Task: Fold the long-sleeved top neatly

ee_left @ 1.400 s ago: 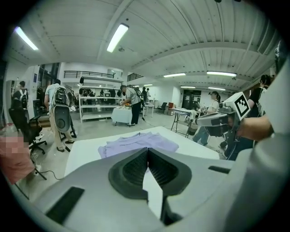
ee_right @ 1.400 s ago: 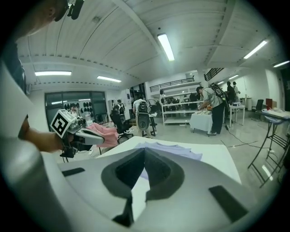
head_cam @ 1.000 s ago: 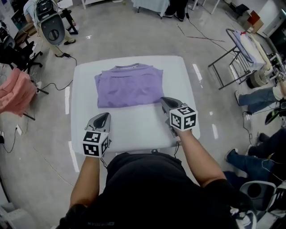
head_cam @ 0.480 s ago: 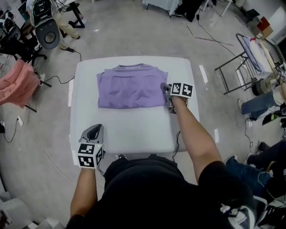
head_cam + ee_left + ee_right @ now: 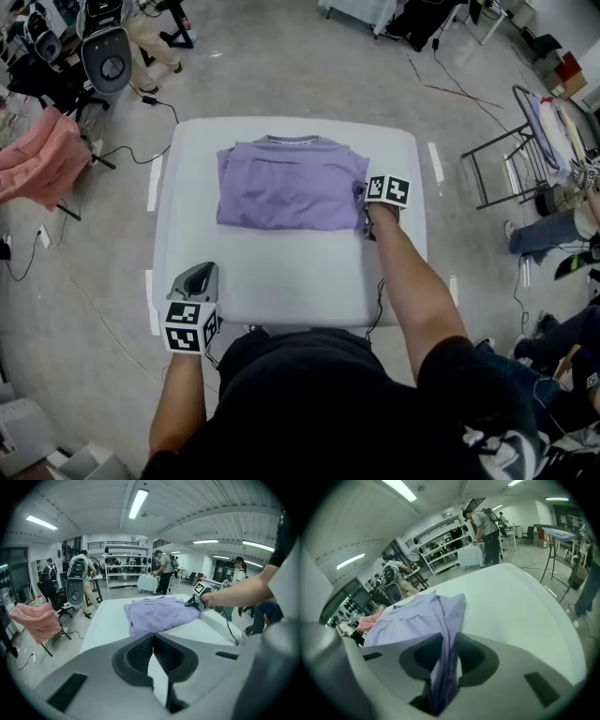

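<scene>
**White table, folded top, right edge pinched**

Head view: white table [image 5: 281, 281] carries the folded purple long-sleeved top [image 5: 291, 183] on its far half. The right gripper [image 5: 364, 197] is at the top's right edge; the left gripper [image 5: 199, 274] is over the near-left corner.

Left gripper view: jaws together, empty.

Right gripper view: jaws, just closing, pinch bunched purple fabric.

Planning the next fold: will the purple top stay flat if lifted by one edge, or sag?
The top would probably sag: its edge bunches softly between the right gripper's jaws, which have just been closing. Likely light: its thin layers lie flat on the table.
</scene>
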A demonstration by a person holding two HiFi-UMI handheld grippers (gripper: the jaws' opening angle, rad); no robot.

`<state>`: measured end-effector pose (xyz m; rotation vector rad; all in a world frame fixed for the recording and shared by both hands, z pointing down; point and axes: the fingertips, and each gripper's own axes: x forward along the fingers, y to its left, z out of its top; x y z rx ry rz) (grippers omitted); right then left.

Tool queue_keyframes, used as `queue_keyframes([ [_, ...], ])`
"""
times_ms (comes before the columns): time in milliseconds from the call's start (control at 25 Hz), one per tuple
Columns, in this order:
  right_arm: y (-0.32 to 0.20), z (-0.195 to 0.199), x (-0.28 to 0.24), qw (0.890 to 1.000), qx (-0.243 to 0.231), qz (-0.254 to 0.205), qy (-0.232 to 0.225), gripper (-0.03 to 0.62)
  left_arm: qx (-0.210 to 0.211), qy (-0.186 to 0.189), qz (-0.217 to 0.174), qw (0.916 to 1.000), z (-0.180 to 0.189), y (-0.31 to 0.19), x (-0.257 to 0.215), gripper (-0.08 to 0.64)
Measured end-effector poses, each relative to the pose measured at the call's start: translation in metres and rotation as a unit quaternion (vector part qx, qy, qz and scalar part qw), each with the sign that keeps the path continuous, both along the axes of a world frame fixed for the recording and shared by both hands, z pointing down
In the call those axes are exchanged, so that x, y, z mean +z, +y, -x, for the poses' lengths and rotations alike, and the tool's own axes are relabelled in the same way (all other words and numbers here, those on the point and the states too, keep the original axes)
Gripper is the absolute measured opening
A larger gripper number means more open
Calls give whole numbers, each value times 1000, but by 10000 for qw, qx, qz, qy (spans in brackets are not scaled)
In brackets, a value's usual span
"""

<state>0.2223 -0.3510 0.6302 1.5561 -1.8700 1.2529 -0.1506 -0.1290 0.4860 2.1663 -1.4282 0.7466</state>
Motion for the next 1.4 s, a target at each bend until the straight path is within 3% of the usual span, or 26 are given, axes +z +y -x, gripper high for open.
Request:
queue_keyframes([
  [160, -3, -4, 5, 9996, -139, -9, 239, 52, 34, 16, 23, 10000, 3, -5, 6, 6],
  [360, -4, -4, 2, 9991, -244, -55, -352, 26, 167, 21, 27, 9999, 8, -10, 7, 6],
  [440, -5, -11, -6, 9988, -259, -173, -389, 25, 187, 26, 47, 9998, 9, -14, 10, 6],
  [800, 10, -83, -53, 9988, 135, -395, 237, 25, 559, 127, -33, 9984, -10, -28, 10, 6],
  [920, 13, -89, -87, 9971, 124, -533, 520, 25, 706, 169, -92, 9973, -16, -29, 7, 6],
  [1080, 8, -45, -151, 9943, -141, -958, 455, 26, 866, 224, -133, 9959, -25, -32, 5, 6],
  [1240, 4, 44, -197, 9887, -761, -1253, 302, 26, 966, 273, -153, 9948, -24, -32, 5, 6],
  [1400, 1, 133, -207, 9844, -1160, -1312, 163, 28, 963, 329, -175, 9947, -16, -32, 3, 6],
])
